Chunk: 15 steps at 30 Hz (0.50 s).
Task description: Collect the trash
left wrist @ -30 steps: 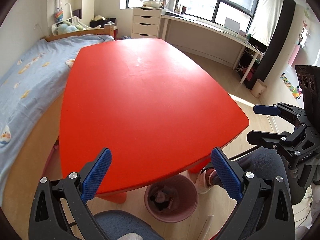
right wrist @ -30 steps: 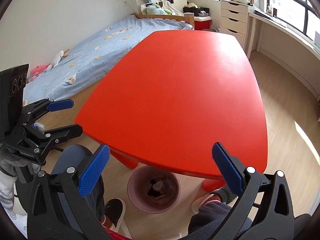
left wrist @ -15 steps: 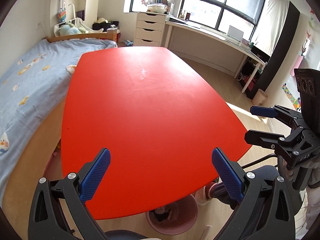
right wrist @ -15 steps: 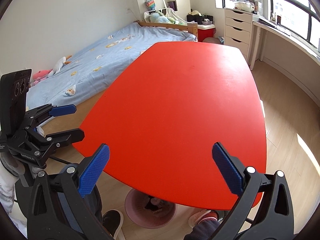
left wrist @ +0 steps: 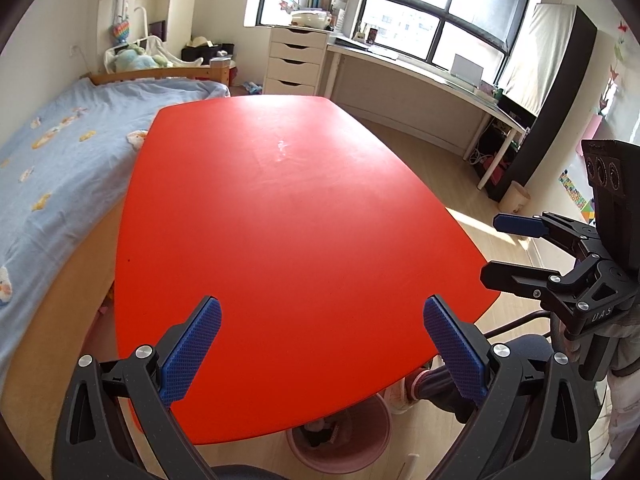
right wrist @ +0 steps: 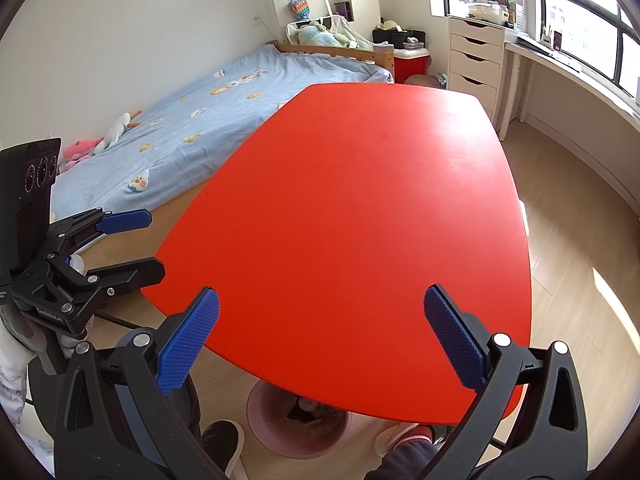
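The left tool hangs over the near end of the smooth red oval counter, its 2 blue-padded fingers spread wide and gripping nothing. The right tool, just to its right, is equally wide apart and empty. Below both tools, under the counter's near edge, stands the round pink plastic trash bin, half hidden, with dark and pale trash inside.

Red table, top bare. Bed with light blue cover, just beside the table, soft toys lying on it. White chest of drawers stood under the window. Long white desk ran along the window wall. Pale wood floor.
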{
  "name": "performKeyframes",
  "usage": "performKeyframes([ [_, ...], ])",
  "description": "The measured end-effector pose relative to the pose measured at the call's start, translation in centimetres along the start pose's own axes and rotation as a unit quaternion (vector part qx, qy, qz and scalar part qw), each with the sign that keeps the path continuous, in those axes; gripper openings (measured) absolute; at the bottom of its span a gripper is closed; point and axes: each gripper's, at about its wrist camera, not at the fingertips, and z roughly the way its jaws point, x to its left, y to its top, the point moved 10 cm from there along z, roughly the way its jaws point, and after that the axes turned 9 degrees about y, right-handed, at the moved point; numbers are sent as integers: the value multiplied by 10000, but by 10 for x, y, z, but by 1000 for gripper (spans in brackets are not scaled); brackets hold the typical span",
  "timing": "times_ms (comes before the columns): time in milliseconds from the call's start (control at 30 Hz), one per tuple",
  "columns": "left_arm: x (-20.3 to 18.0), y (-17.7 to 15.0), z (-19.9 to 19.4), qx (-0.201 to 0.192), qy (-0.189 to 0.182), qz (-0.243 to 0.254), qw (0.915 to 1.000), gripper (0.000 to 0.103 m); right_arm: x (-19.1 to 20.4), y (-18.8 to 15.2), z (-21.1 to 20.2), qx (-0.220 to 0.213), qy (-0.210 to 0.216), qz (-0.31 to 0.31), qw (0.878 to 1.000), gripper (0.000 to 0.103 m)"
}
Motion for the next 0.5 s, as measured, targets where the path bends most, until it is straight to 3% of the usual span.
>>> performKeyframes([
  [500,0,0,-1,-15,25,-1,10000,97,0,0,0,2,-4,-1,10000,100],
])
